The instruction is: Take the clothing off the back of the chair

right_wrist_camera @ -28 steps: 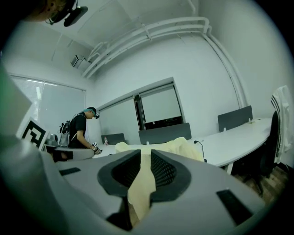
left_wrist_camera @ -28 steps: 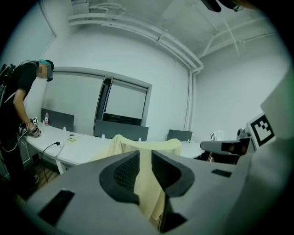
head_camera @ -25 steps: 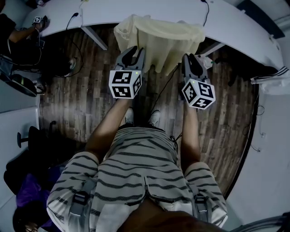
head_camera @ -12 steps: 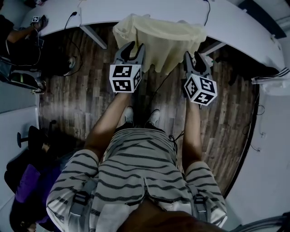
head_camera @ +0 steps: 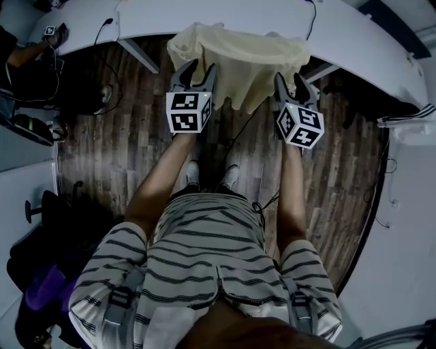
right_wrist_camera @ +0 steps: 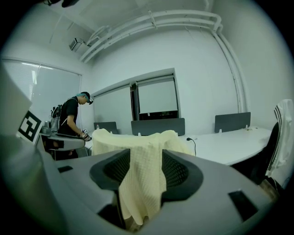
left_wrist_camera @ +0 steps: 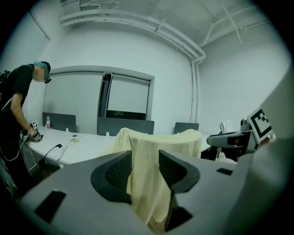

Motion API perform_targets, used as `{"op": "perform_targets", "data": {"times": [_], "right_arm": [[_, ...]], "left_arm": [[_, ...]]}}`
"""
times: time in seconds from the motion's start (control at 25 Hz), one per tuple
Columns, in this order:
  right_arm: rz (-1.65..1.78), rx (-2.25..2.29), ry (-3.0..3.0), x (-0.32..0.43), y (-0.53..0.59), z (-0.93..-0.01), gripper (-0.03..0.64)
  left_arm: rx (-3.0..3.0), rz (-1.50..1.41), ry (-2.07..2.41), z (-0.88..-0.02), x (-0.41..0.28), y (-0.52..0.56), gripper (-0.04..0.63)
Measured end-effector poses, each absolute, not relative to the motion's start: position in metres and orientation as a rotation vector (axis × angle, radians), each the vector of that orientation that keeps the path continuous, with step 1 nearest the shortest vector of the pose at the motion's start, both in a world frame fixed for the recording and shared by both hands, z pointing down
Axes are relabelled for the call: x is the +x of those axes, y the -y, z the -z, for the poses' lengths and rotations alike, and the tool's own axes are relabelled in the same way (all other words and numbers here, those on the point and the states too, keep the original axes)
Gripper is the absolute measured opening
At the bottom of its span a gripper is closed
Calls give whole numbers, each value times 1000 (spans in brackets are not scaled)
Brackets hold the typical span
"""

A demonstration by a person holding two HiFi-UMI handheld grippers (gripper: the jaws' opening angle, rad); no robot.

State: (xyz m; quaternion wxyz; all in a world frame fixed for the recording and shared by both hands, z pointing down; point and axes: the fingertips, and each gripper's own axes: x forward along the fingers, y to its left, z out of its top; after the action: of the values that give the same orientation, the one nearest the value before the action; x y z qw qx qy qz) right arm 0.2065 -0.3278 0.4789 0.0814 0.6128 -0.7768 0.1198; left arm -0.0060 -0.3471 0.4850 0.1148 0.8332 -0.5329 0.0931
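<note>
A pale yellow waffle-knit garment [head_camera: 245, 54] hangs over a chair back just in front of the near edge of the curved white desk [head_camera: 225, 17]. It covers the chair back completely, and its folds fall toward the wood-plank floor [head_camera: 116, 157].

The person, in a striped shirt [head_camera: 204, 252], stands facing the desk with both arms stretched toward it. The left gripper [head_camera: 197, 70] is on the side of the garment away from the desk, at the fabric's left hanging edge, its marker cube [head_camera: 189, 112] turned up toward the head camera. The right gripper [head_camera: 289, 80] is level with it at the fabric's right hanging edge, also on the side away from the desk, and carries its own cube [head_camera: 300, 126].

Both grippers have just been opening their jaws, which now stand well apart. In each gripper view a strip of yellow fabric shows in the gap between the two dark ribbed pads [left_wrist_camera: 115, 176], and neither pad presses on it. Whether the fabric lies inside the gap or just beyond the tips cannot be told. The garment is not gripped.

At the desk's left end another person in dark clothes [head_camera: 20, 48] bends over it. A black cable [head_camera: 109, 27] lies on the desktop near that end. Off the desk's right end hangs a dark jacket with white stripes [head_camera: 409, 112].
</note>
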Motion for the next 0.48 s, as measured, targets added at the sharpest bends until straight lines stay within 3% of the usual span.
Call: {"op": "perform_targets", "data": {"times": [0.48], "right_arm": [[-362, 1821, 2278, 214, 350, -494, 256]], "left_arm": [[2440, -327, 1585, -497, -8, 370, 195]]}}
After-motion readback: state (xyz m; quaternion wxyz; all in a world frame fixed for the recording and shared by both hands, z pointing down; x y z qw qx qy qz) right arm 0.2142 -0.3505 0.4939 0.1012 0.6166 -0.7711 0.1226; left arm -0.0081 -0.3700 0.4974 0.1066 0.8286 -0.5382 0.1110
